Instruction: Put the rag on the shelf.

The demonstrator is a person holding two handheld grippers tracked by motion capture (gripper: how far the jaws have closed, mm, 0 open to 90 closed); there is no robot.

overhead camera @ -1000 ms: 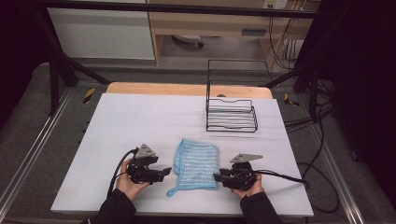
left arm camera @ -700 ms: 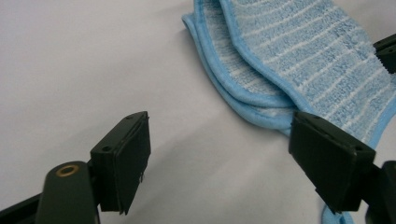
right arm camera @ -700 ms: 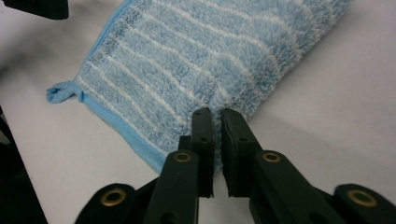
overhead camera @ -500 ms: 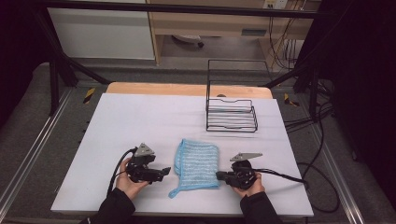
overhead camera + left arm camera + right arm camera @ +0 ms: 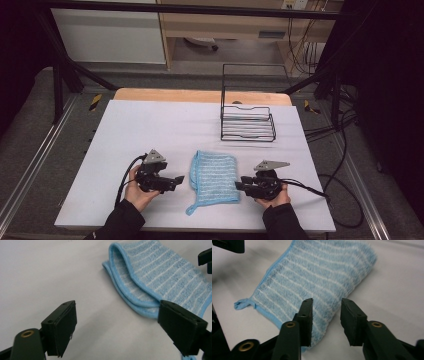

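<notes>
A folded blue terry cloth with white stripes (image 5: 215,176) lies flat near the white table's (image 5: 150,130) near edge, between both grippers; the left gripper (image 5: 177,179) has just been opening, jaws wide and empty; the right gripper (image 5: 239,185) has just reopened partway at the cloth's right edge, grasping nothing; the fold looks just finished; next probably calls for gripping the cloth.
</notes>
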